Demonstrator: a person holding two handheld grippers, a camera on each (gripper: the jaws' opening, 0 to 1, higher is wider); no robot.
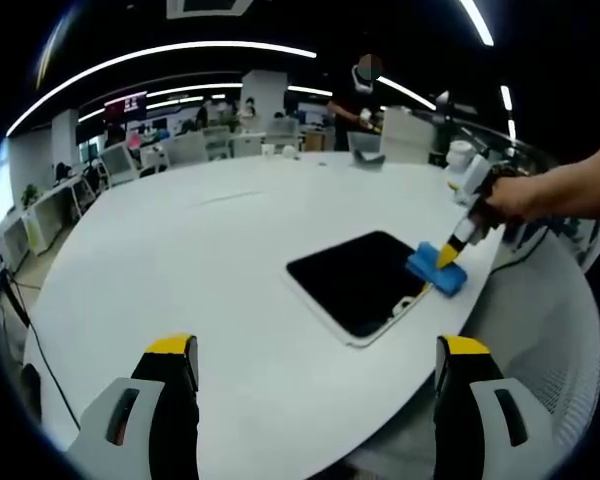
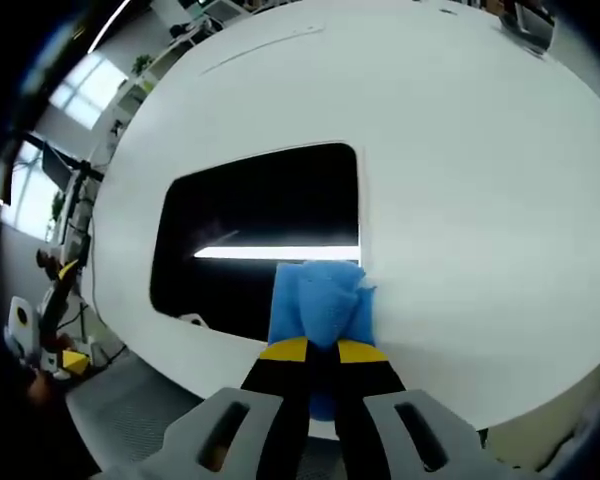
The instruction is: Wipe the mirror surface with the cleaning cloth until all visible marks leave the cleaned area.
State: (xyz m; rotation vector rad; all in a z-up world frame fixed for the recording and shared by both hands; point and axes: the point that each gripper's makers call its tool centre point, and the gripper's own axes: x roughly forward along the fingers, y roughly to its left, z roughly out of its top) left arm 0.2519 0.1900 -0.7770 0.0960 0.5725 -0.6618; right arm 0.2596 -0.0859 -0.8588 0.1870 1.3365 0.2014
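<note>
A dark rectangular mirror (image 1: 360,280) with a white frame lies flat on the round white table (image 1: 210,250). In the right gripper view the mirror (image 2: 260,230) reflects a bright ceiling light strip. My right gripper (image 2: 322,350) is shut on a blue cleaning cloth (image 2: 318,300), which rests on the mirror's near edge by its right corner. From the left gripper view the cloth (image 1: 437,268) sits at the mirror's right edge under the right gripper (image 1: 447,255), held by a person's hand (image 1: 525,195). My left gripper (image 1: 315,355) hangs open above the table's near side.
Beyond the table is an office with desks, chairs and monitors (image 1: 160,150). A person (image 1: 365,100) stands at the far side. Several small items (image 1: 460,155) sit at the table's far right rim. The table's edge (image 2: 280,400) runs close below the mirror.
</note>
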